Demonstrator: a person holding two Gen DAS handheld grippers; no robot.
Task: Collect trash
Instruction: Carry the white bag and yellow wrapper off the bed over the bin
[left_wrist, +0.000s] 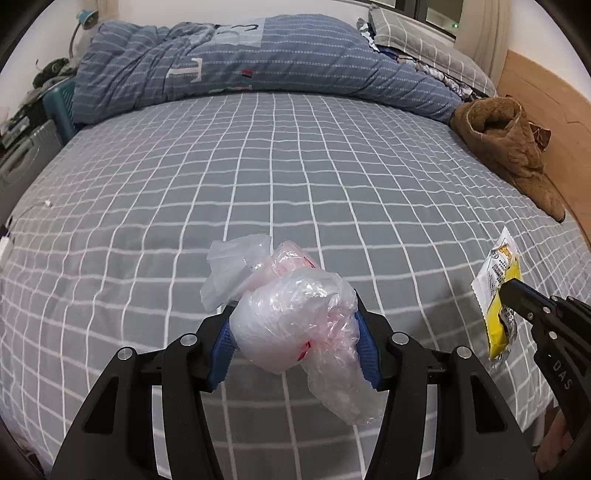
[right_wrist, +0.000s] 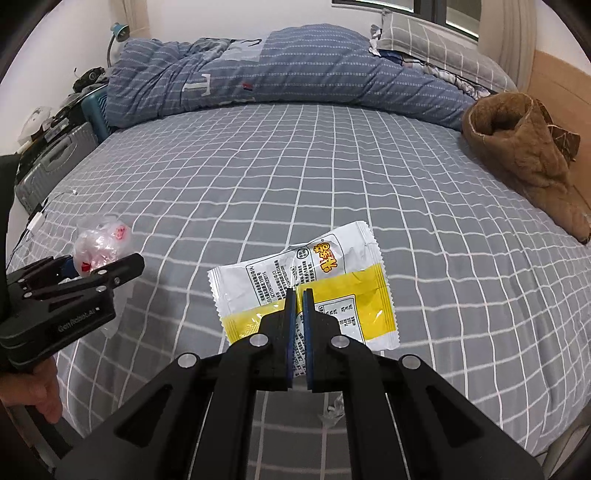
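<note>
Above the grey checked bed (left_wrist: 258, 177), the left gripper (left_wrist: 295, 332) clamps its fingers on a crumpled plastic bag (left_wrist: 295, 325) while the right gripper (right_wrist: 298, 295) pinches a yellow-white snack wrapper (right_wrist: 332, 266), with a brown fleece garment (right_wrist: 524, 155) and blue quilt (left_wrist: 258, 62) lying well beyond.

place: home bedroom | cues: checked bed (left_wrist: 258, 177), blue quilt (left_wrist: 258, 59), pillow (right_wrist: 436, 40), probably suitcase (right_wrist: 48, 166)

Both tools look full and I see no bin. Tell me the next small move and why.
Probably lift both clear of the bed and turn to look for a bin. The left tool is clamped on the plastic bag, the right tool on the wrapper, and neither view shows a bin.
</note>
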